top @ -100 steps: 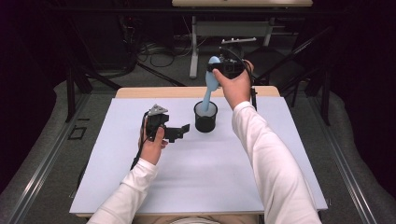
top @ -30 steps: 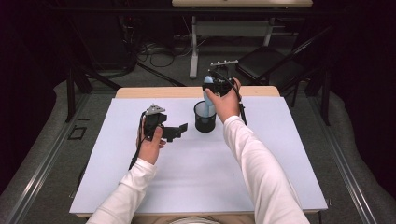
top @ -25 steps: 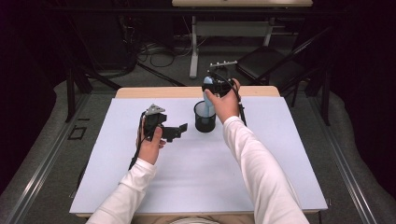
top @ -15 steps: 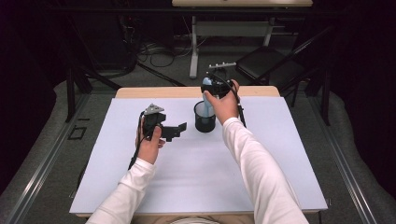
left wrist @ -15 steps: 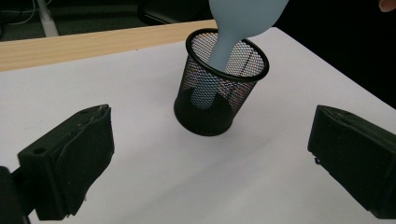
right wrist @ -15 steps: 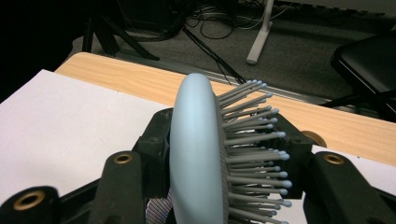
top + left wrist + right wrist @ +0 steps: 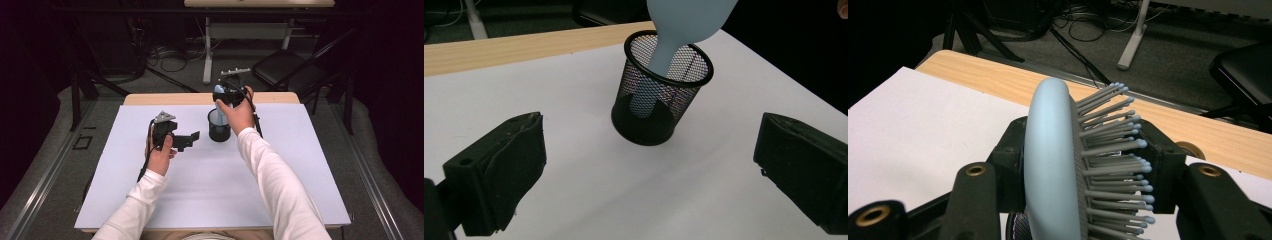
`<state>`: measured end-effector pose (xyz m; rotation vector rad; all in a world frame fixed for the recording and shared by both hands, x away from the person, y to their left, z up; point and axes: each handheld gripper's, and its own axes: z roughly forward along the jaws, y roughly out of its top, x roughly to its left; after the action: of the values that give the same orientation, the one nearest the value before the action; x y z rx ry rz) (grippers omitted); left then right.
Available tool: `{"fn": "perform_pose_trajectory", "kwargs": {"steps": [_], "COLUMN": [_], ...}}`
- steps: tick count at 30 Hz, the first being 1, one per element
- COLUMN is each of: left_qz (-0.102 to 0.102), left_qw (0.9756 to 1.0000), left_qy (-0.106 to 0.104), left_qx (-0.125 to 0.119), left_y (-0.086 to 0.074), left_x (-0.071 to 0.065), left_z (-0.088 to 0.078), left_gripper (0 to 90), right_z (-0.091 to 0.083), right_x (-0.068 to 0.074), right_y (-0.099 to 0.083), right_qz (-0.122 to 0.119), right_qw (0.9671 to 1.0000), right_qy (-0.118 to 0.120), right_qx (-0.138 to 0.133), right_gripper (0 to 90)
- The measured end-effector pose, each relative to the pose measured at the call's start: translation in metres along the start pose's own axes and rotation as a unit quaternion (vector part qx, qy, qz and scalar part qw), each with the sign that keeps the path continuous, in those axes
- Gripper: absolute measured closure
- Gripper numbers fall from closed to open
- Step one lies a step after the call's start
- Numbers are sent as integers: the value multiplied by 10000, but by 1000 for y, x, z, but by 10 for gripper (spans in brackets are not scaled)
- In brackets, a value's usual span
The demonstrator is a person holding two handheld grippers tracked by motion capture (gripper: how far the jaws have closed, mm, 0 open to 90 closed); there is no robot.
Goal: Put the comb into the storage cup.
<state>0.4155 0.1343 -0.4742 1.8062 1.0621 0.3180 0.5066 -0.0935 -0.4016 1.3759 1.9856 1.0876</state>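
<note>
A light blue hairbrush (image 7: 218, 94) stands with its handle down inside a black mesh cup (image 7: 219, 126) near the table's far middle. My right gripper (image 7: 231, 95) is above the cup, shut on the brush head. In the right gripper view one pad lies on the smooth back of the hairbrush (image 7: 1053, 160) and the other on its bristles. Those jaws have just been opening slightly, with the brush still between them. My left gripper (image 7: 186, 141) rests to the left of the cup, open and holding nothing. Its view looks at the cup (image 7: 659, 95) and the brush handle (image 7: 649, 90) inside it.
A white sheet (image 7: 210, 190) covers the table, and a strip of bare wood (image 7: 165, 98) runs along the far edge. Beyond the table, a black chair (image 7: 290, 67), cables and desk legs stand on the floor.
Since the earliest frame the right hand has lowered the brush, so its handle now sits upright in the cup instead of slanting above it. The left gripper has stayed in place.
</note>
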Motion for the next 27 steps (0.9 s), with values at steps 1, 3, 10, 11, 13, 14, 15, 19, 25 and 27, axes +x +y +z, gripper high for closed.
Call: {"fn": "perform_pose_trajectory", "kwargs": {"steps": [1,3,10,11,13,14,15,19,25,27], "left_qz": [-3,-11,-39,-38,-57,-53,-52,-56,-49,-52], "left_qw": [10000,10000,10000,10000,10000,10000,10000,10000,10000,10000], "left_qy": [1,-6,-9,16,9,5,5,5,-3,-6], "left_qx": [-5,3,-26,-8,-16,-13,-11,11,1,14], "left_y": [0,0,0,0,0,0,0,0,0,0], "left_x": [0,0,1,2,2,2,2,2,3,3], "left_z": [0,0,-1,-1,-1,-1,-1,0,0,0], "left_gripper": [7,7,7,7,7,7,7,7,7,7], "right_z": [0,-1,-1,-1,0,0,-1,-2,-1,-1], "right_x": [0,0,0,0,0,0,0,-1,-2,-3], "right_y": [0,0,0,0,-1,-1,-1,0,0,0], "right_qz": [5,15,61,84,132,137,127,159,177,187], "right_qw": [10000,10000,9999,9999,9998,9998,9998,9997,9997,9996], "right_qy": [5,20,34,41,88,92,91,113,106,96], "right_qx": [6,15,77,91,117,142,146,129,162,163], "right_gripper": [467,464,448,437,424,413,410,399,369,349]}}
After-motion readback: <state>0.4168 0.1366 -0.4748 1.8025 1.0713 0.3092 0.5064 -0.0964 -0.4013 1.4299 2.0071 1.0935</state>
